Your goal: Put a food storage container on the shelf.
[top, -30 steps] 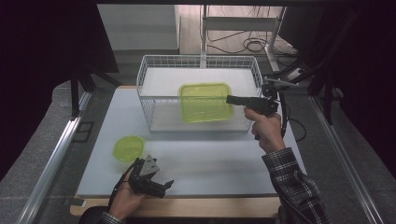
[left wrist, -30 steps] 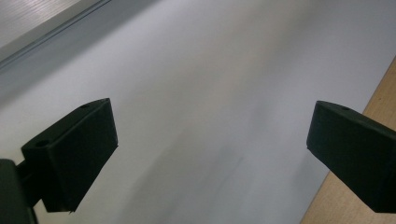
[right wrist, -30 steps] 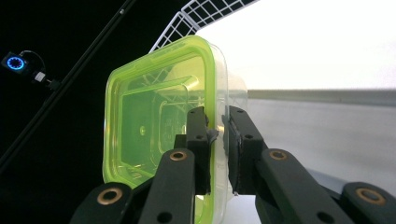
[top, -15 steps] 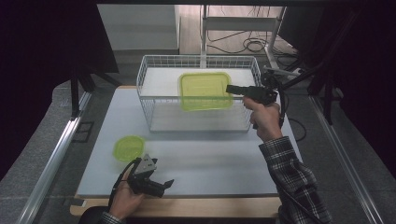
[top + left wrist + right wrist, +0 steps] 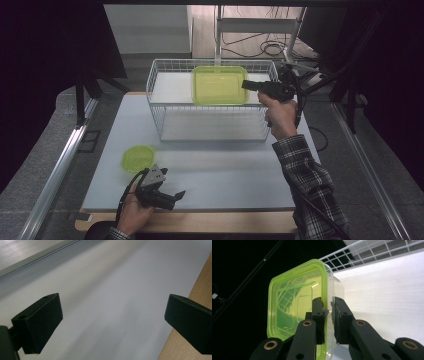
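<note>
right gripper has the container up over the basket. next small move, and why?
Probably lower it into the wire basket. The right gripper is clamped on the rim of the green-lidded container, which hangs above the basket's bare floor. The left gripper rests open near the table edge.

Tub (image 5: 219, 85): square, translucent green, clear-walled, lidless; held level above basket (image 5: 210, 127), rim (image 5: 327, 302) pinched. Round green lid (image 5: 137, 158): flat on table, near left.

One square green container (image 5: 220, 85) is seen, one round green lid (image 5: 138, 158), one wire basket (image 5: 155, 107) and one white table (image 5: 240, 170). Two grippers are counted, a left (image 5: 172, 196) and a right (image 5: 246, 84), and two hands.
</note>
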Tool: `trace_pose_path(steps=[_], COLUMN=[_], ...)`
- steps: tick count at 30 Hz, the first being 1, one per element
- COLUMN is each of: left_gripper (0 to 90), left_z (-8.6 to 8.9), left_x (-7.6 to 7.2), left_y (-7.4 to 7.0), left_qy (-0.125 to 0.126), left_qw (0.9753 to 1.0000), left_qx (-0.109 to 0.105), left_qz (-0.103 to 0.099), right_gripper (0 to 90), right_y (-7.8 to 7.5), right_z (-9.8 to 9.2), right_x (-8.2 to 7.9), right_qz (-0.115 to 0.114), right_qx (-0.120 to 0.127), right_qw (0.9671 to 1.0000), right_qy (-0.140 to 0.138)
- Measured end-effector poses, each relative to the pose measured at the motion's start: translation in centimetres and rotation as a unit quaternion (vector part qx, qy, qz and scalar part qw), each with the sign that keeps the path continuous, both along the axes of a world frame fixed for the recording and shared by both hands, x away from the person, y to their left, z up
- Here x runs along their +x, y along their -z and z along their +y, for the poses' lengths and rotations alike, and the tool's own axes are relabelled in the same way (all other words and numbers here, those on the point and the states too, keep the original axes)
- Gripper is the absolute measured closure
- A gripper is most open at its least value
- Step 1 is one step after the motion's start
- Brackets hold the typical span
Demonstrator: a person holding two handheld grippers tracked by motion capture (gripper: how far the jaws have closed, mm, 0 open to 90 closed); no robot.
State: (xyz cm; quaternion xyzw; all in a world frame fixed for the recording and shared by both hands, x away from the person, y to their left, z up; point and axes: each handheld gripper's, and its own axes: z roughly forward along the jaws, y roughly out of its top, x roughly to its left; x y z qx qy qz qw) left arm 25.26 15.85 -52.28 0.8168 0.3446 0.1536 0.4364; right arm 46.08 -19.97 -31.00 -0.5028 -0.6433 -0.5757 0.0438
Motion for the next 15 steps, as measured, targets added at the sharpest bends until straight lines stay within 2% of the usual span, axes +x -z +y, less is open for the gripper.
trace_pose_path(steps=[8, 12, 15], left_gripper=[0.5, 0.3, 0.1], left_z=[-0.2, -0.2, -0.2], left_x=[0.0, 0.0, 0.0], left_y=[0.1, 0.1, 0.1], left_qy=[-0.001, -0.001, -0.002], left_qw=[0.9999, 0.9998, 0.9998], left_qx=[0.016, 0.017, 0.019], left_qz=[0.003, 0.005, 0.005], right_gripper=[79.9, 79.8, 79.8], right_y=[0.0, 0.2, 0.3], right_z=[0.7, 1.0, 1.2], right_x=[1.4, 1.8, 2.2], right_qz=[0.002, 0.005, 0.005], right_qx=[-0.016, -0.022, -0.036], right_qw=[0.9997, 0.9995, 0.9989], right_qy=[0.018, 0.023, 0.03])
